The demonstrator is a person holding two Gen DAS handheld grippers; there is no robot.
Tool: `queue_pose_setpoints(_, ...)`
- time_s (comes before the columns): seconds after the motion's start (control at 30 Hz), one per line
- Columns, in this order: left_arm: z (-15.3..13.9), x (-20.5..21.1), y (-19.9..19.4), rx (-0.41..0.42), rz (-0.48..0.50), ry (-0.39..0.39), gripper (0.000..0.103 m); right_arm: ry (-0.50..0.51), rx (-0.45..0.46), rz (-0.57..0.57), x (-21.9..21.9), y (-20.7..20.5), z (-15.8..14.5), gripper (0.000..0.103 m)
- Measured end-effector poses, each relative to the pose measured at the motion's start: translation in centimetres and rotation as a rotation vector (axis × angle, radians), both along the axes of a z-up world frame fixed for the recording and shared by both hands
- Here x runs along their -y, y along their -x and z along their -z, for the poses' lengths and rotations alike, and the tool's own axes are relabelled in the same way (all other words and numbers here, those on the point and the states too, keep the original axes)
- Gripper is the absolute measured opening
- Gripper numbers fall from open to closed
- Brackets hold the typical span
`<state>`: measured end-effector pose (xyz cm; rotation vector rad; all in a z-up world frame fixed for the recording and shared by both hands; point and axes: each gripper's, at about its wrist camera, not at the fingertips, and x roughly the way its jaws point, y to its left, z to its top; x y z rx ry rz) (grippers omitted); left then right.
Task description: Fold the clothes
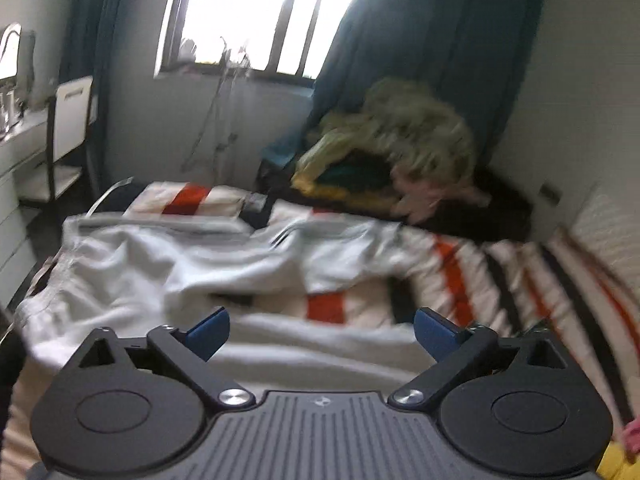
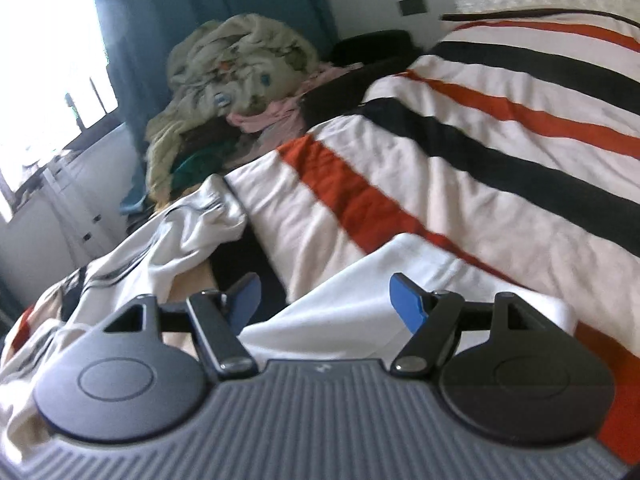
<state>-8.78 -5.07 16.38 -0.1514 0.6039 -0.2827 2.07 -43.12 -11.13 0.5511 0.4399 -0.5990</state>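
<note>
on the striped bed, one white garment, two open grippers, one clothes pile

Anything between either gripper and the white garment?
Nothing visible. Left gripper and right gripper are both open right over the white garment, which lies crumpled on the striped bedding. The clothes pile sits farther back.

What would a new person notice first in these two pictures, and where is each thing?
The bedcover with bold orange and black stripes fills the bed. On it, just ahead of both open grippers, left and right, lies a crumpled white garment. Behind, near the blue curtain, rises a heap of unfolded clothes topped by pale green cloth.
</note>
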Motion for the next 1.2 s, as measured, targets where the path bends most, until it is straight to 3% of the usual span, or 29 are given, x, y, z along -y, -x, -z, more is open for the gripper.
queue_pose_setpoints(0.1,-1.2,1.6,1.1,0.028,0.01,0.03,0.102,-0.021,0.006,0.025,0.3,0.2,0.3,0.074)
queue_pose_setpoints(0.3,-2.0,3.9,2.1,0.023,0.02,0.007,0.103,-0.027,0.016,0.013,0.6,0.1,0.5,0.074)
queue_pose_setpoints(0.8,-1.6,4.7,0.5,-0.049,0.049,0.035,0.103,-0.072,0.019,0.028,1.8,0.0,1.0,0.074)
queue_pose_setpoints(1.2,-1.1,4.6,1.3,0.004,0.07,0.041,0.103,-0.066,0.015,0.032,2.0,-0.2,1.0,0.074)
